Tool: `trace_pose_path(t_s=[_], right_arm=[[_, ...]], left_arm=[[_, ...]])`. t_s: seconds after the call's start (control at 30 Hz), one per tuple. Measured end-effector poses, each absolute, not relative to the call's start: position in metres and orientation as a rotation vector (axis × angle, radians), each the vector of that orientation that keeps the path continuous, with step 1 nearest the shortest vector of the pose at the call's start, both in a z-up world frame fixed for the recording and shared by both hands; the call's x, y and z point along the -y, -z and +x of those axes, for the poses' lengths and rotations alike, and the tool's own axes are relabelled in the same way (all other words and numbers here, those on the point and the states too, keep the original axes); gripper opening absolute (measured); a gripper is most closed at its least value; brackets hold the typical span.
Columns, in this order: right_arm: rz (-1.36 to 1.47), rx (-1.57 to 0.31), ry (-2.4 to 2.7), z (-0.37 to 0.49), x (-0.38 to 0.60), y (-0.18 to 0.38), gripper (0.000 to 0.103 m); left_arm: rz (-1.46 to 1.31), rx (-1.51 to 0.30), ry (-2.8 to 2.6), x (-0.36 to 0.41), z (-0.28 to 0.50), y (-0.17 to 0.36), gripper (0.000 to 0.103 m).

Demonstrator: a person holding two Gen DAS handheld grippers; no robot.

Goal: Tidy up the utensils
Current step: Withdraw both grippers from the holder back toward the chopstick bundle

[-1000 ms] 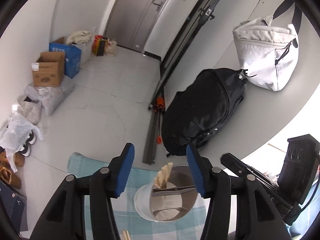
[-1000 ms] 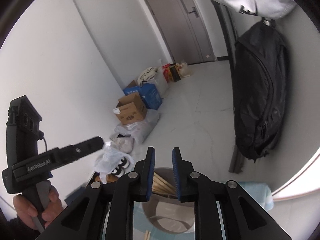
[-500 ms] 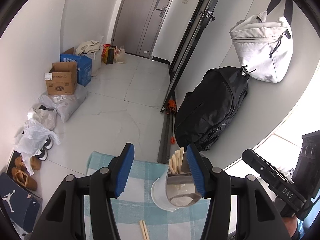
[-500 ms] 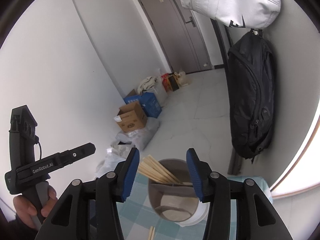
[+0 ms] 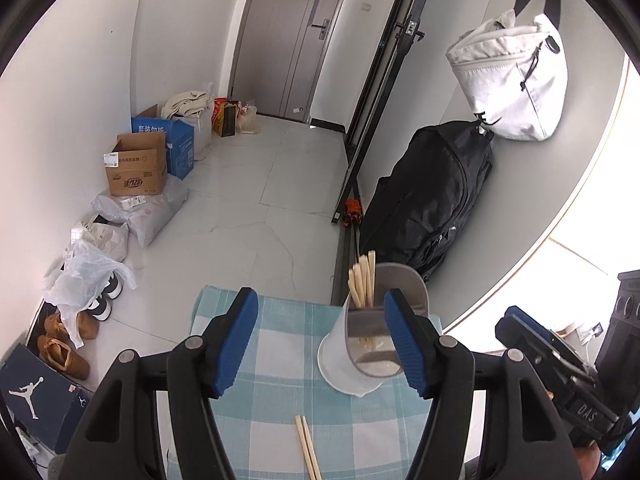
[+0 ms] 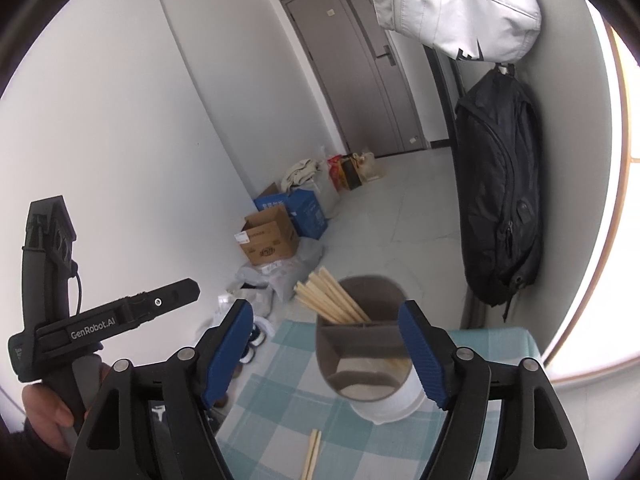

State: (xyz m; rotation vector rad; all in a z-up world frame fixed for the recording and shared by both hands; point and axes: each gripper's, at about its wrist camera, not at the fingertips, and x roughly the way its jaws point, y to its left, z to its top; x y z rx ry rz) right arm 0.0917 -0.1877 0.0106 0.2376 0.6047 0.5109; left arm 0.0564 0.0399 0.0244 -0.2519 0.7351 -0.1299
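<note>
A grey utensil holder (image 5: 372,332) on a white base stands on a blue checked cloth (image 5: 280,360); several wooden chopsticks (image 5: 362,280) lean in its back compartment. A loose pair of chopsticks (image 5: 308,448) lies on the cloth nearer to me. My left gripper (image 5: 322,340) hangs above the cloth with its jaws opening and nothing between them; the holder shows just past its right pad. My right gripper (image 6: 326,354) faces the holder (image 6: 368,364) from behind, its jaws opening wide and empty. The chopsticks (image 6: 332,296) fan to the left, and the loose pair (image 6: 312,454) lies below.
The cloth covers a small table whose far edge (image 5: 256,294) drops to a tiled floor. Cardboard boxes (image 5: 138,166), bags and shoes (image 5: 64,352) line the left wall. A black backpack (image 5: 432,196) and a white bag (image 5: 516,88) hang on the right. A hand (image 6: 44,404) holds the left gripper's handle.
The right jaws have gone from nearly shut to wide apart. The left jaws have widened a little. Both grippers have drawn back from the holder, which now sits farther off with the chopsticks in it.
</note>
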Motion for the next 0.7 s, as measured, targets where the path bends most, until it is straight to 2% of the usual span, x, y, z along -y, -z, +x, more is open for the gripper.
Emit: trace_pose_path(t_s=[0.27,0.5,0.7], right_arm=[[0.217,-0.659,-0.513,0.074,0.182,0.029,0.084],[0.159,-0.742,-0.533,0.063,0.165,0.064,0.085],[0.097,-0.884,-0.553,0.067,0.141,0.101,0.085]], left_arm=[[-0.229,-0.772,0.103,-0.04,0.036,0.006,0.061],[-0.249,-0.822,0.074,-0.047,0.028,0.039,0.062],[-0.263,-0.869,0.049,-0.058,0.027,0.071,0.069]])
